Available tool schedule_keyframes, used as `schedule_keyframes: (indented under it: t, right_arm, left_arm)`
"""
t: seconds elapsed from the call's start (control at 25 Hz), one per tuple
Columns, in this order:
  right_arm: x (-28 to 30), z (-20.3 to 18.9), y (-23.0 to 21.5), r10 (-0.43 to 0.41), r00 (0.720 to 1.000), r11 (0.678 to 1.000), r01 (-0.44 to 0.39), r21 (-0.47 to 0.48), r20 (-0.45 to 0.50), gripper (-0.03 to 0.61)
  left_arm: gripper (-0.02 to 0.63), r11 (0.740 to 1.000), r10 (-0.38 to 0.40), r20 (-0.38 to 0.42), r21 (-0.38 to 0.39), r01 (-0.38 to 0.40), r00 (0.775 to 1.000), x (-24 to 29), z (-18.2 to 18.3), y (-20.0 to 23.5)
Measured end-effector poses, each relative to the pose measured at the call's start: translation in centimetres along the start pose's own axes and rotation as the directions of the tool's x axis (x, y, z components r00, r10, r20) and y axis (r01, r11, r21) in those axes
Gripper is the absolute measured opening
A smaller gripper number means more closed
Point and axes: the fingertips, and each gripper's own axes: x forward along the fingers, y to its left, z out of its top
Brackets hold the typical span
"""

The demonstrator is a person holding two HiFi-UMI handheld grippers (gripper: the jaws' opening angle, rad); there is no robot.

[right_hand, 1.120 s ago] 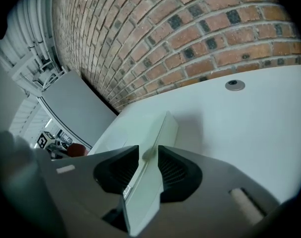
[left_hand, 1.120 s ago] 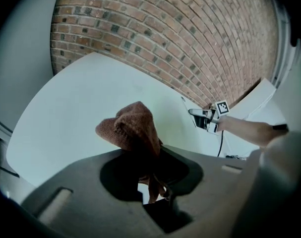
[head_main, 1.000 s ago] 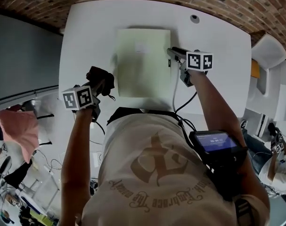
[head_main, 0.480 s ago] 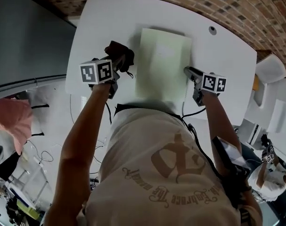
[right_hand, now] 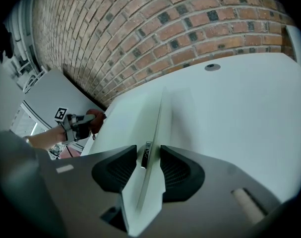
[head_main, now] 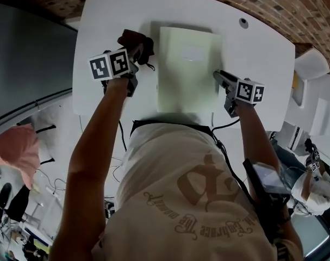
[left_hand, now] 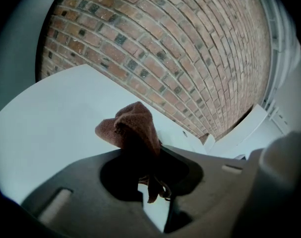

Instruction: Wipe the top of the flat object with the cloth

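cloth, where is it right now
Head view, left side: the brown cloth is clamped in the left gripper, beside the left edge of the flat object on the table.

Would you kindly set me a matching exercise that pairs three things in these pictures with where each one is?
Things:
1. dark brown cloth
2. pale green flat rectangular panel
3. small round grey cap

Places:
A. set into the top of the white table, near its far edge
B. pinched in the jaws of the left gripper
C. lying flat in the middle of the white table

Pairs: 1-B, 2-C, 3-A.
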Motion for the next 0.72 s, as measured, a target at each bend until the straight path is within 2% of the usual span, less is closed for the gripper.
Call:
schedule_keyframes:
  t: [0.28,0.44,0.72]
  right_arm:
    - [0.1,0.1,0.1,-0.032,0.999,0.999,0.032,-0.004,0.001,0.160]
    - [0.3,0.2,0.2,-0.044,0.999,0.999,0.044,-0.004,0.009,0.160]
    - [0.1,0.0,0.0,-0.066,0.997,0.998,0.065,0.023,0.027,0.160]
  left_arm:
    - [0.083,1.000,0.001,0.009,0.026,-0.001,1.000,4.4,3.4,0.7]
    - [0.083,1.000,-0.008,0.031,-0.009,0.009,0.999,6.3,5.3,0.8]
    - [0.083,1.000,-0.004,-0.083,0.021,0.006,0.997,8.4,3.9,0.2]
